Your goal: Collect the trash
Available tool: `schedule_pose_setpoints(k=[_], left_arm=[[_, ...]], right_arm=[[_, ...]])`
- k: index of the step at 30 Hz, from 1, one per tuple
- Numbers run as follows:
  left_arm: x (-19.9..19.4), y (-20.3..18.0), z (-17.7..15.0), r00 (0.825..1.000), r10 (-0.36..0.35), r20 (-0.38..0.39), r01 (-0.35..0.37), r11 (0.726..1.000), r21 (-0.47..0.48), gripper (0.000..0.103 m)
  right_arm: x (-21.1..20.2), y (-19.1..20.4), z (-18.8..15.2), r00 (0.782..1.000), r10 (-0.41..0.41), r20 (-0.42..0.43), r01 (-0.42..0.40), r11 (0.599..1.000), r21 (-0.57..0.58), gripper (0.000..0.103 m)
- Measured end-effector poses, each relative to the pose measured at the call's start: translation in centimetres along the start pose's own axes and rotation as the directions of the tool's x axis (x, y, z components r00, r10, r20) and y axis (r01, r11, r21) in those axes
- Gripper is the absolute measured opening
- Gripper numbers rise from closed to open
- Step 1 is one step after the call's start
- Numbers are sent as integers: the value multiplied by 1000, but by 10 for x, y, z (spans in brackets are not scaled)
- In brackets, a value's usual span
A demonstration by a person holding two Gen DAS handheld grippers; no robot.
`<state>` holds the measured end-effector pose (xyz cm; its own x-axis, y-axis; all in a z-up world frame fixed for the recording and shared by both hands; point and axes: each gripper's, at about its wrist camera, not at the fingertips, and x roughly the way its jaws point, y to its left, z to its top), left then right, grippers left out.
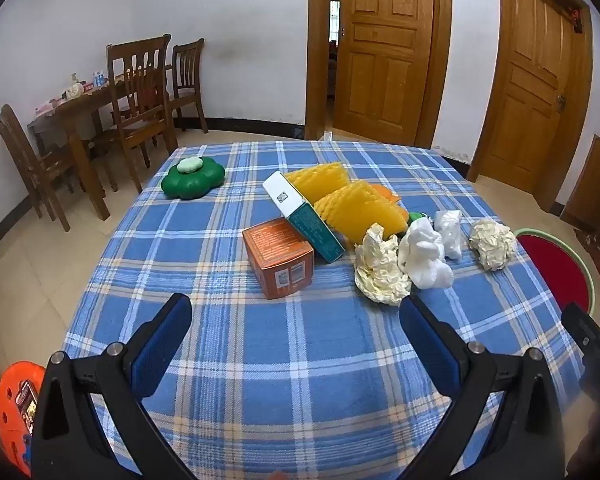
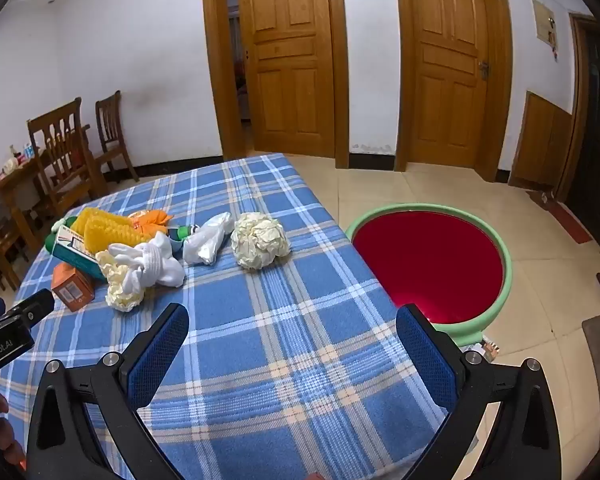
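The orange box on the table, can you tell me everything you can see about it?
The orange box is a small cardboard carton, roughly cube-shaped, printed with tiny white text on top and white label patches on its near side. It looks closed and undamaged. It stands on the blue plaid tablecloth, turned so a corner faces the left wrist camera. A teal and white box leans beside it at its far right edge; whether they touch is unclear. No gripper is touching it.
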<state>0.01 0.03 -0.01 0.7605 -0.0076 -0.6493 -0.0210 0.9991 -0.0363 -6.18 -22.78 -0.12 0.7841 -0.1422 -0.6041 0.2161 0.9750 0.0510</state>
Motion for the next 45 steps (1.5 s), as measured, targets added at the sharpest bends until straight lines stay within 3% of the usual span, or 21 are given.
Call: schedule_pose_setpoints(k=[45], left_arm=[[2, 10, -2, 1000, 3, -11, -3, 1000, 2, 102]], right_arm=[[4, -1, -1, 1000, -13, -17, 13, 1000, 2, 103]])
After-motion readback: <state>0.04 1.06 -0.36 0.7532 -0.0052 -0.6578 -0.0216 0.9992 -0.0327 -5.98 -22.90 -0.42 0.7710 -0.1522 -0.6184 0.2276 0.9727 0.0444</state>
